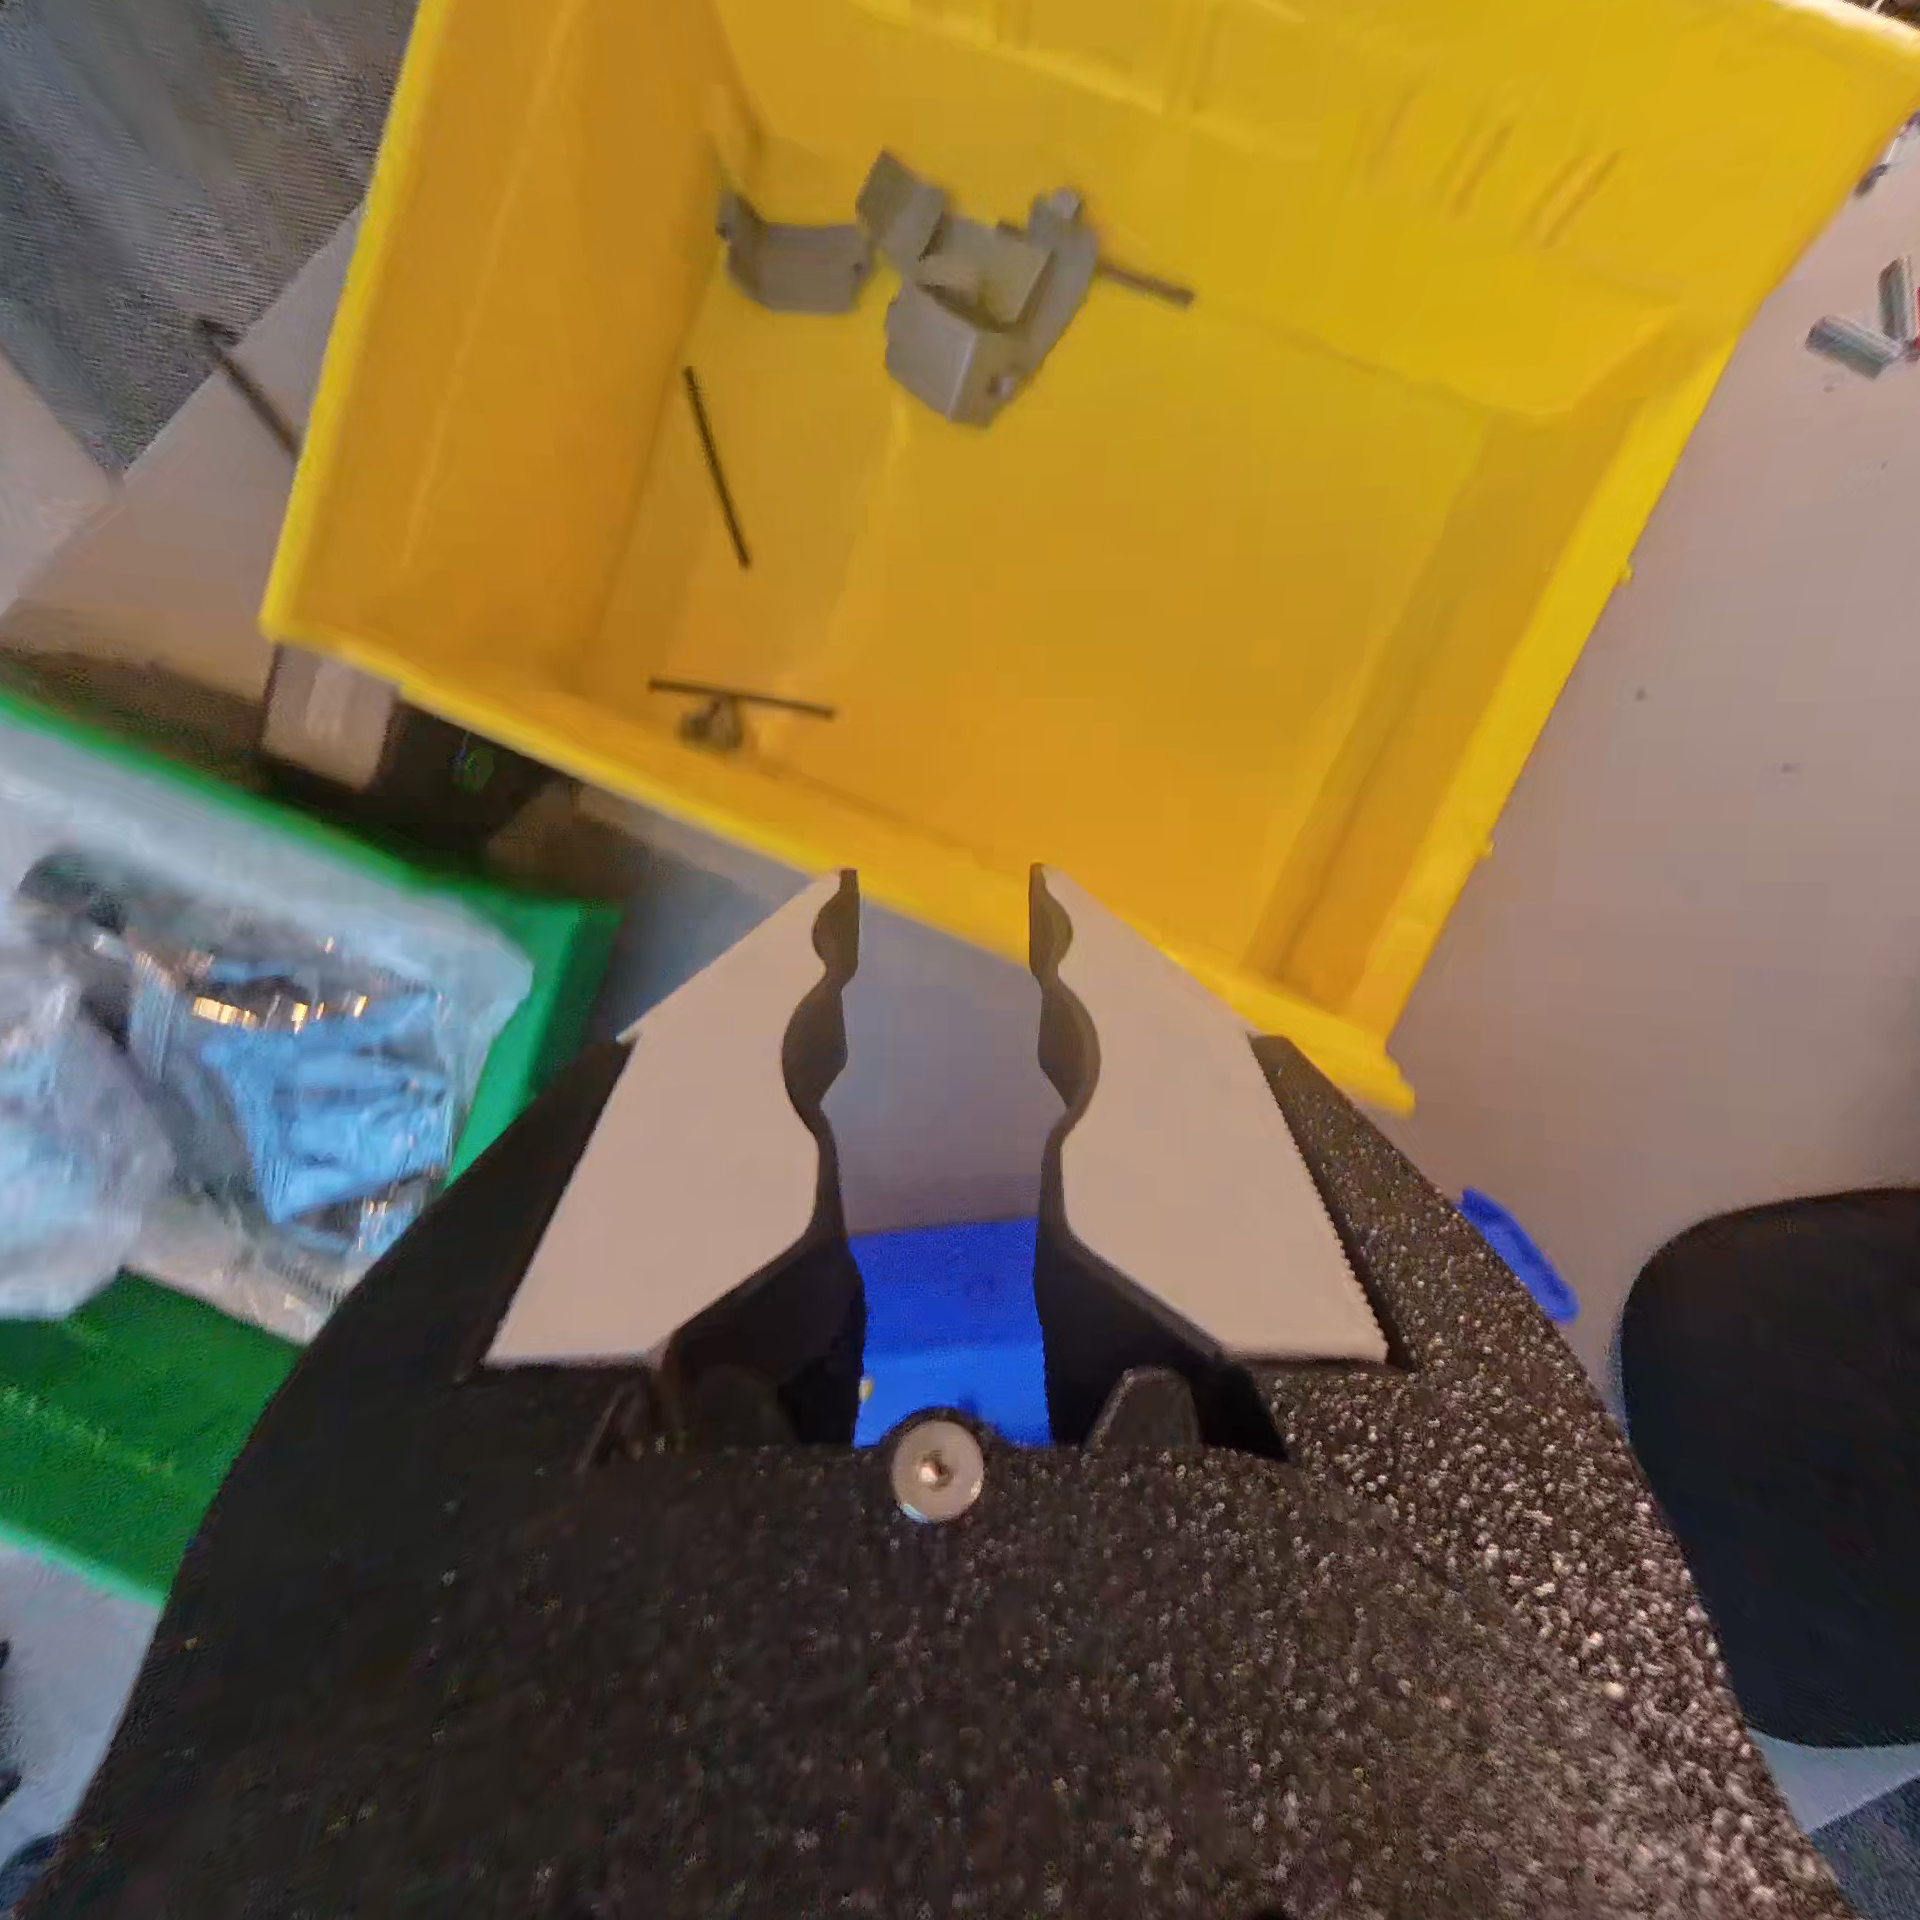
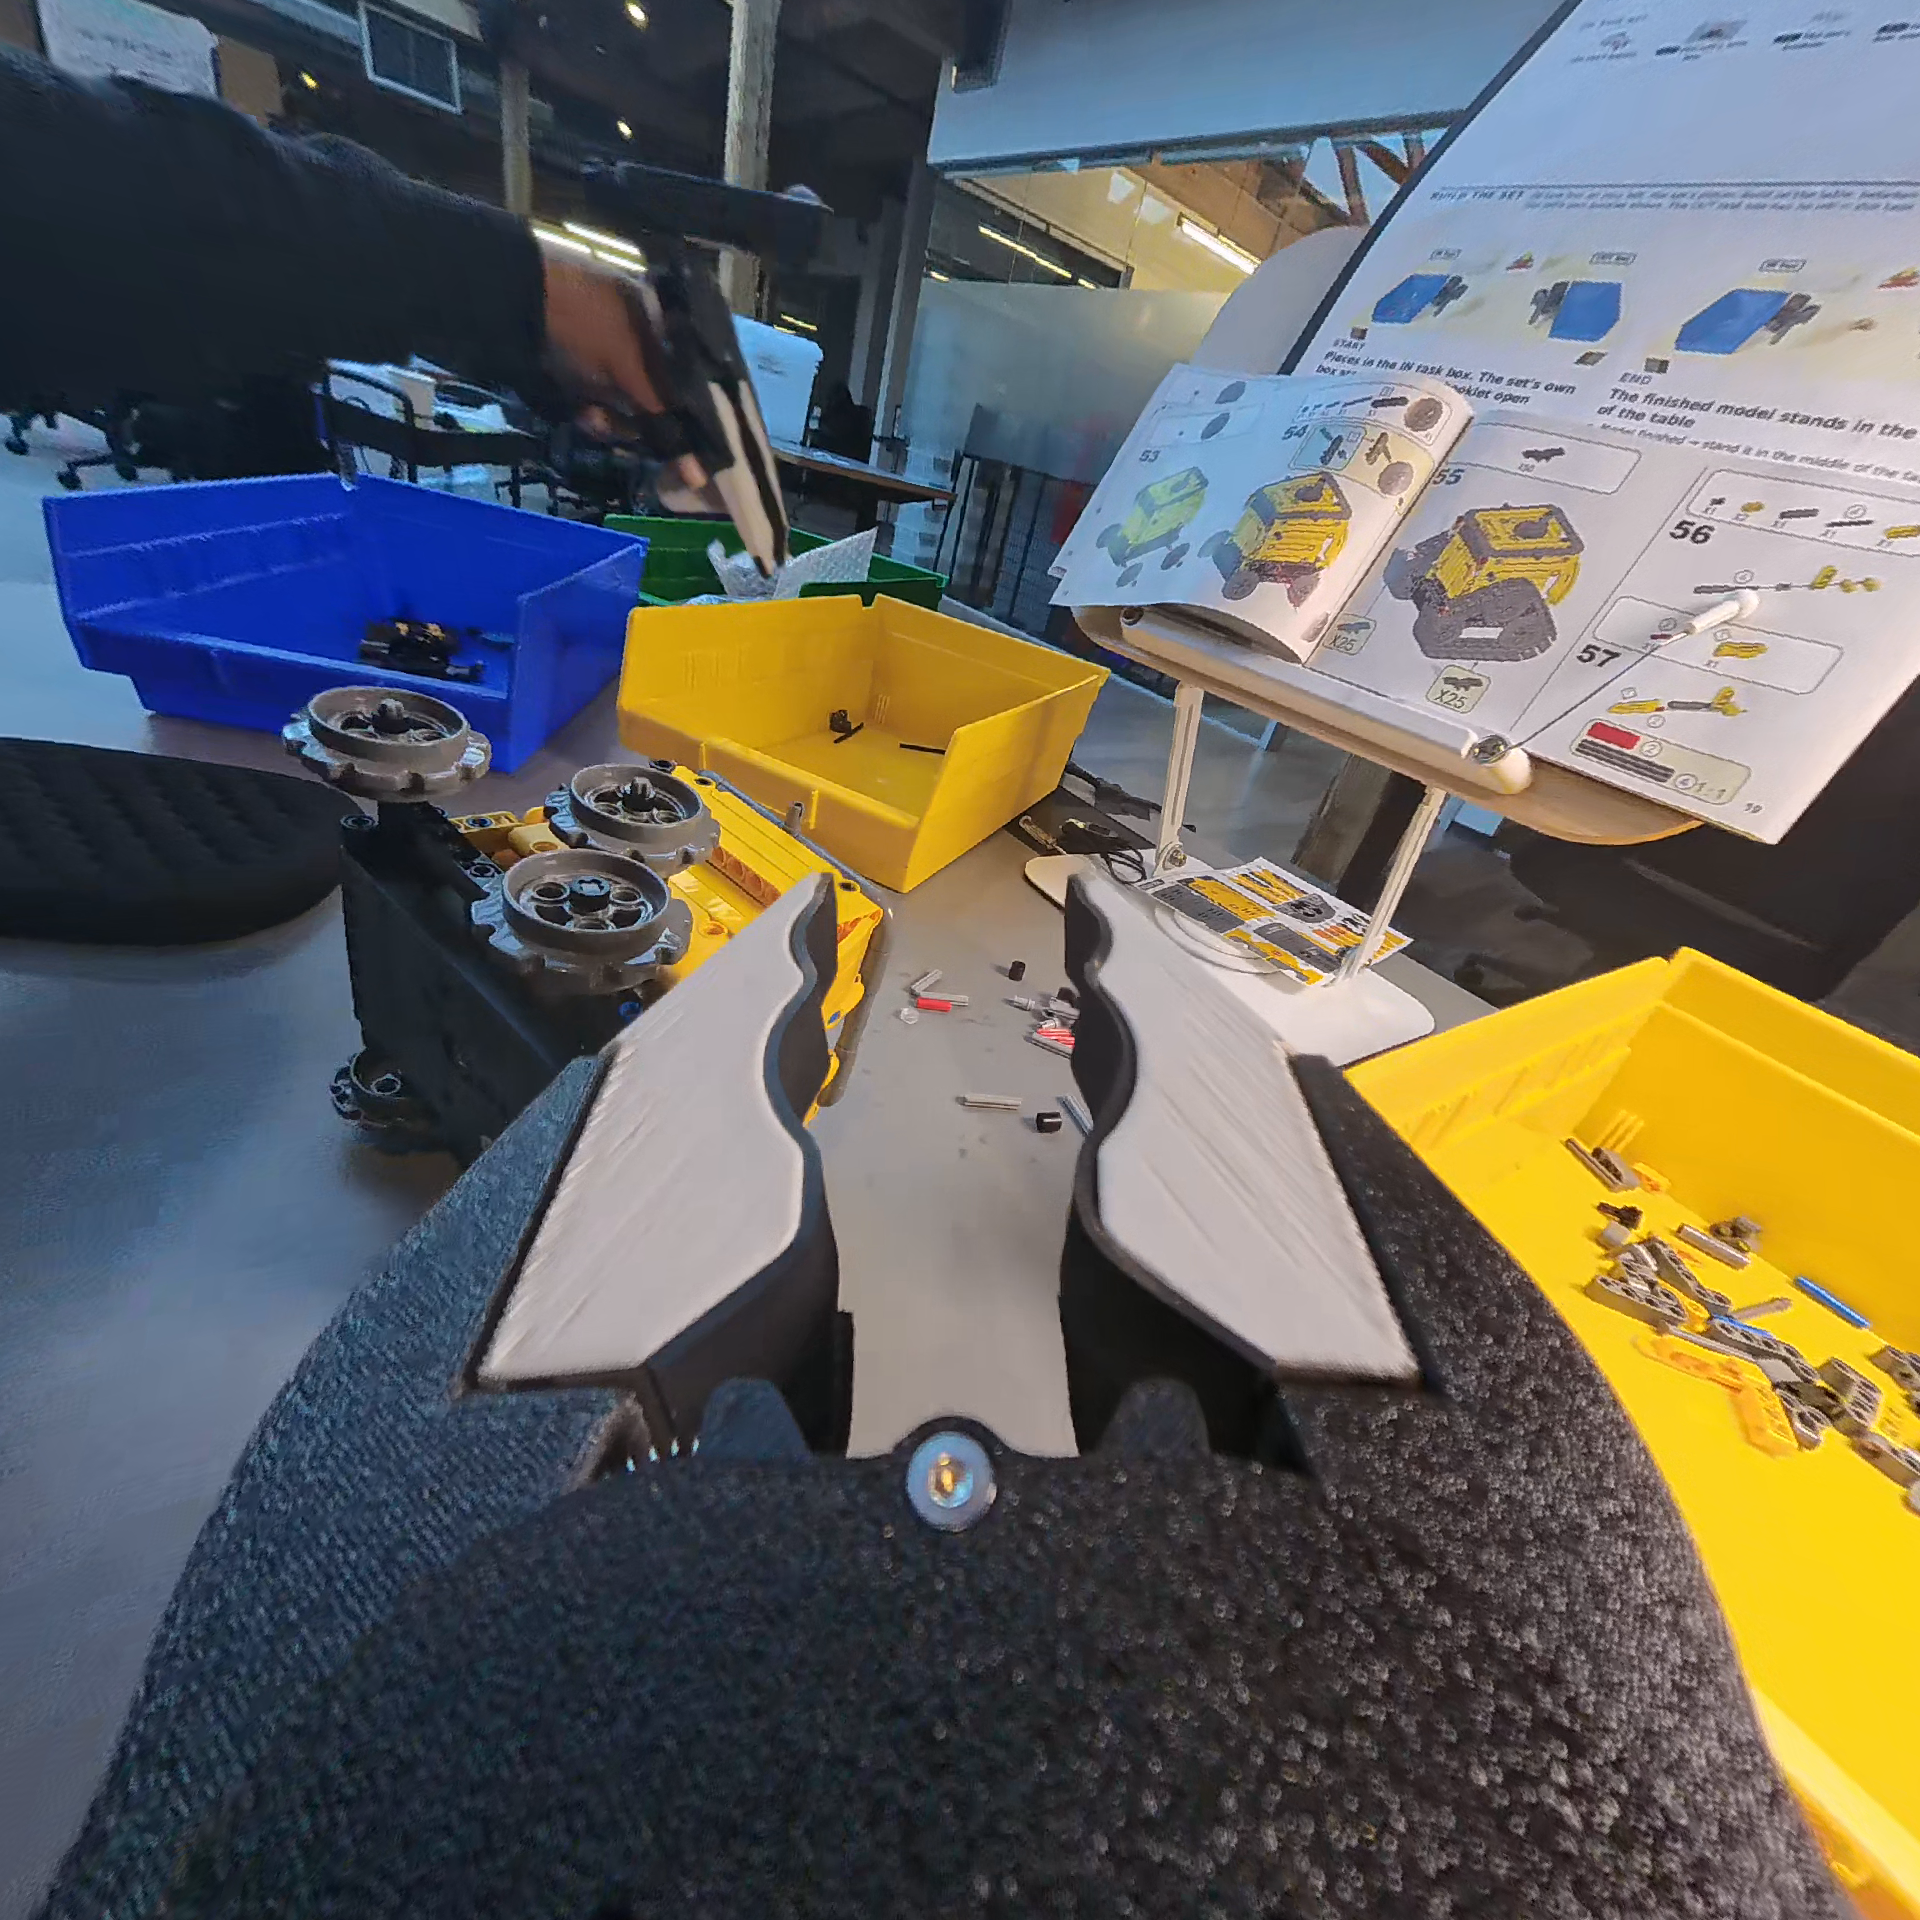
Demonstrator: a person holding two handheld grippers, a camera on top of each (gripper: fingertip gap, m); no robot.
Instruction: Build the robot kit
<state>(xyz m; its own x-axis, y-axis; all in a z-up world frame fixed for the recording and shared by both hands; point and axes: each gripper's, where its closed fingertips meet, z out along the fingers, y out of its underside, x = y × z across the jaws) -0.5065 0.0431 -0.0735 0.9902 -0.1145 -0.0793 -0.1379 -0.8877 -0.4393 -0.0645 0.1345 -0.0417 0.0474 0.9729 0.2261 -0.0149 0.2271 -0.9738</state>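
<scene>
Yellow bin (image 1: 1039,644) under left tongs (image 1: 943,878), parted, empty, poised above grey parts (image 1: 956,281). Right tongs (image 2: 951,894) spread, empty, over scattered pins (image 2: 987,1039) beside half-built tracked model (image 2: 582,925).

Left gripper (image 1: 943,883) hangs tilted downward above the yellow bin (image 1: 1039,623), jaws parted with nothing between them, gripped by a hand (image 2: 608,353) in a dark sleeve (image 2: 260,249); right gripper (image 2: 951,904) low, level, jaws apart and empty.
</scene>
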